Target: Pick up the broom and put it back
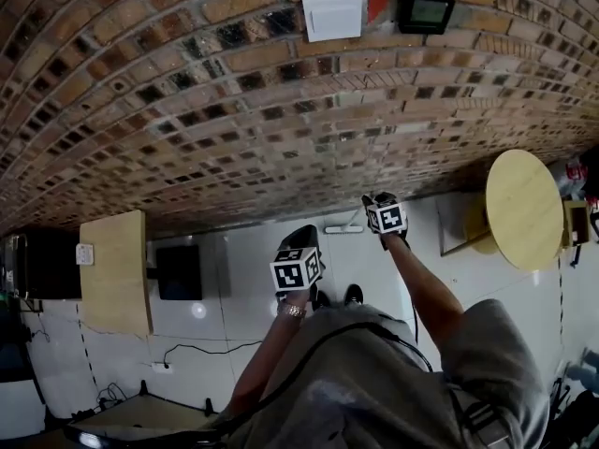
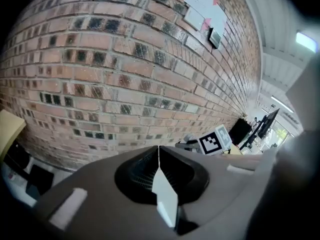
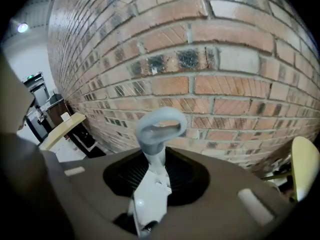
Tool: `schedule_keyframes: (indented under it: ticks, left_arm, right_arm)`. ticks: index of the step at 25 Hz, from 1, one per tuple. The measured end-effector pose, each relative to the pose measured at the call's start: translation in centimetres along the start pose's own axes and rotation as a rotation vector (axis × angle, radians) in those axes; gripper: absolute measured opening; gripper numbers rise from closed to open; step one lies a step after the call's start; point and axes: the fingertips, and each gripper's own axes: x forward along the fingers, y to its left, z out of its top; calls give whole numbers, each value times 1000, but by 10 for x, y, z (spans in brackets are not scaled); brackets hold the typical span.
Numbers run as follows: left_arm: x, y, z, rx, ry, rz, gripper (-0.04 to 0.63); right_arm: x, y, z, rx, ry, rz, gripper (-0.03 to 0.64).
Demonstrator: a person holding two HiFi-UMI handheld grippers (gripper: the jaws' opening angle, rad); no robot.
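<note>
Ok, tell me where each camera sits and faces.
Head view: on the head, facing the brick wall and floor; torso, left claw, right claw.
Left gripper view: on left claw, facing the wall; shut jaws.
Right gripper view: on right claw, facing the wall; jaws grip broom handle.
Shared: the wall; left view also catches the right claw.

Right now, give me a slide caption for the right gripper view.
Right gripper clamped on the broom's white handle, its grey hanging loop pointing toward the brick wall.
</note>
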Motion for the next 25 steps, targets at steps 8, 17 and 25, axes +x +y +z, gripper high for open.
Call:
schedule_keyframes:
  ticks: [8,17,25]
  left_arm:
    - [8,-43,21,109,-51,-67,-29]
    - [6,-84,28,171,-79,-139,-31]
    - [2,-96,28,215,-89,-149,-35]
  right_arm:
    - [-127,46,45,-30,-229,-45,95]
    - [-213,77,87,-23,-400,-71,95]
    - [-224,98,81,-27,-391,-50,97]
